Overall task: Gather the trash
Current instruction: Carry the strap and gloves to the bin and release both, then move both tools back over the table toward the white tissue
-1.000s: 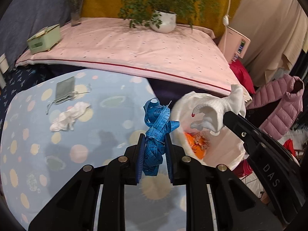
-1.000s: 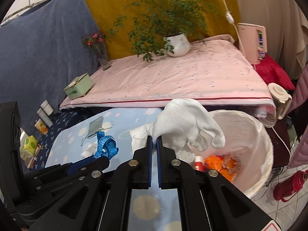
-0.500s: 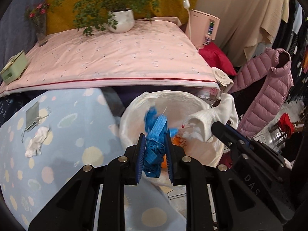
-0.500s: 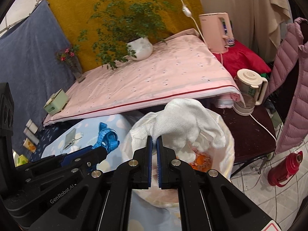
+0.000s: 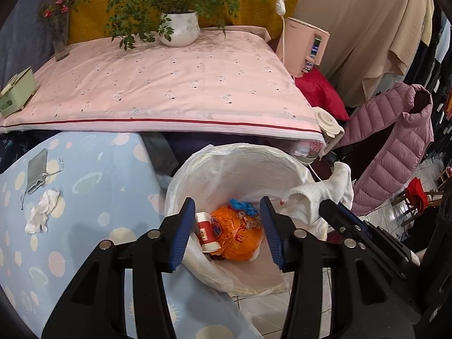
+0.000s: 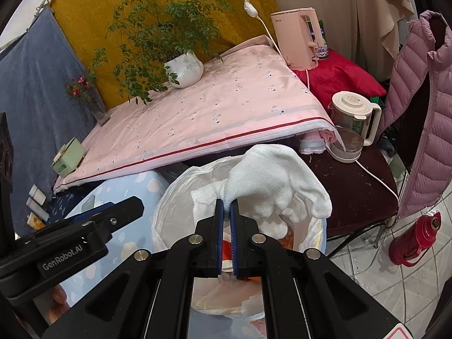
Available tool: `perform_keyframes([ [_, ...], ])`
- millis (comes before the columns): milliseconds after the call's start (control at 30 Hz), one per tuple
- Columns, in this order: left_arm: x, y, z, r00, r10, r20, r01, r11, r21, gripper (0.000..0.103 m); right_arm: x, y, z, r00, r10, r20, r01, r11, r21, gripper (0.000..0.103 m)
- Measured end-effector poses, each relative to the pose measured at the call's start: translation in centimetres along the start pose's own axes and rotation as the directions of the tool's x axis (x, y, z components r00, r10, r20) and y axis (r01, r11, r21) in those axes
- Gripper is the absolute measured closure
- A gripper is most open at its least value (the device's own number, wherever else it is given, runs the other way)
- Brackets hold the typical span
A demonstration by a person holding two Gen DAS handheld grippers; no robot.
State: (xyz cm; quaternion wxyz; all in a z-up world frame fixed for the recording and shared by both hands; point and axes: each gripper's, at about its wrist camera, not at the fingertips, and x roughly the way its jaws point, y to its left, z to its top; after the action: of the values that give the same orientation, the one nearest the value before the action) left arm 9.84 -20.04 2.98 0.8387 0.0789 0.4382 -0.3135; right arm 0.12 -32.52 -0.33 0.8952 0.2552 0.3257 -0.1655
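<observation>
Claws angle down over the bin [image 5: 234, 155]: left claw [image 5: 227, 231] opening empty, right claw [image 6: 226, 207] pinching white cloth [image 6: 271, 180].

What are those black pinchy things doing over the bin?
A person is tidying up trash with two tongs. The left tongs are over the lined trash bin, and their jaws are opening with nothing between them; a blue crumpled thing lies inside on the orange wrapper. The right tongs are shut on a white cloth above the bin. A crumpled tissue and a small grey pouch wait on the blue table.
</observation>
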Motion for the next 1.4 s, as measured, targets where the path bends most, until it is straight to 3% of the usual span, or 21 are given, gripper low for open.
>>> perform_keyframes([
  [233,0.1,1.9,-0.6,0.999,0.043,-0.007,-0.043,0.998,-0.038,0.049,1.3,1.2,-0.1,1.000,0.006,-0.026,-0.007,1.000,-0.021,0.092],
  [933,-1.2,6.3,-2.3,0.995,0.099,0.002,-0.098,0.989,-0.111,0.049,1.2,5.4,-0.9,1.000,0.012,-0.028,-0.014,0.996,-0.087,0.071],
  [1200,-2.3,8.5,-3.1,0.991,0.133,0.014,-0.129,0.981,-0.147,0.041,1.2,7.5,-1.5,0.999,0.027,-0.038,-0.031,0.992,-0.124,0.070],
  [1400,-3.0,10.4,-3.7,0.989,0.149,0.016,-0.143,0.973,-0.183,0.041,1.3,9.7,-2.0,0.998,0.040,-0.048,-0.047,0.986,-0.159,0.070],
])
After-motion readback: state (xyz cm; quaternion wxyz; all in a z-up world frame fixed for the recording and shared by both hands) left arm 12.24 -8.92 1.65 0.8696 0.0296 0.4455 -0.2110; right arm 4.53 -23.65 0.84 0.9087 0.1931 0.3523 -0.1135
